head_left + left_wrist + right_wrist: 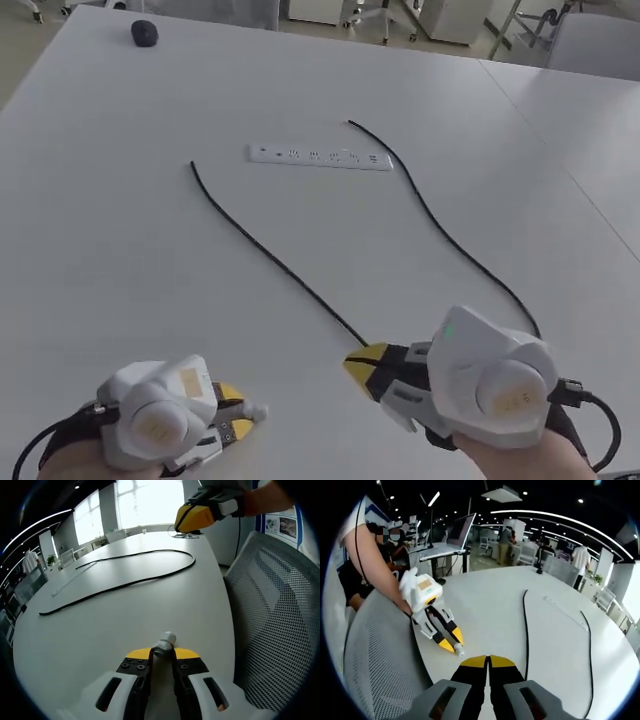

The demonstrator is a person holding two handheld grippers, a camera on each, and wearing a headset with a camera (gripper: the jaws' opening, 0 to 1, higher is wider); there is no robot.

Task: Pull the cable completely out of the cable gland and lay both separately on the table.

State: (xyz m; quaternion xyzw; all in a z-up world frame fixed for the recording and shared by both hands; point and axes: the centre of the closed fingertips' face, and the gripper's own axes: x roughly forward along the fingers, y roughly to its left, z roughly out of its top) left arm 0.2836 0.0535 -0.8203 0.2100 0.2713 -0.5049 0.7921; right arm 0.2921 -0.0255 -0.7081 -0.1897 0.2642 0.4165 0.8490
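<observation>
At the near edge of the worktop [120, 260], the left gripper [240, 412] hangs just above the surface with its fingers clamped on the gland [257, 411]. The small pale fitting pokes out past the yellow tips, so it is gripped by its back end and carried, not yet set down. In the left gripper view nothing runs through or out of the gland, so I judge the two parts already separated.

The cable [270, 258] lies slack on the worktop in a long hairpin. Both free ends are out near the power strip [320, 156], and the bend is hidden under the right gripper [362, 365]. That gripper's fingers are pressed together. Its own view shows both cable runs passing to one side on the surface and nothing between the tips, so it seems to have let go and is held raised over the bend.

Cable and gland are well apart, which suits laying them separately. What remains, as I read it, is lowering the gland onto bare worktop clear of the cable and opening the left fingers. A round fitting may roll when released.
</observation>
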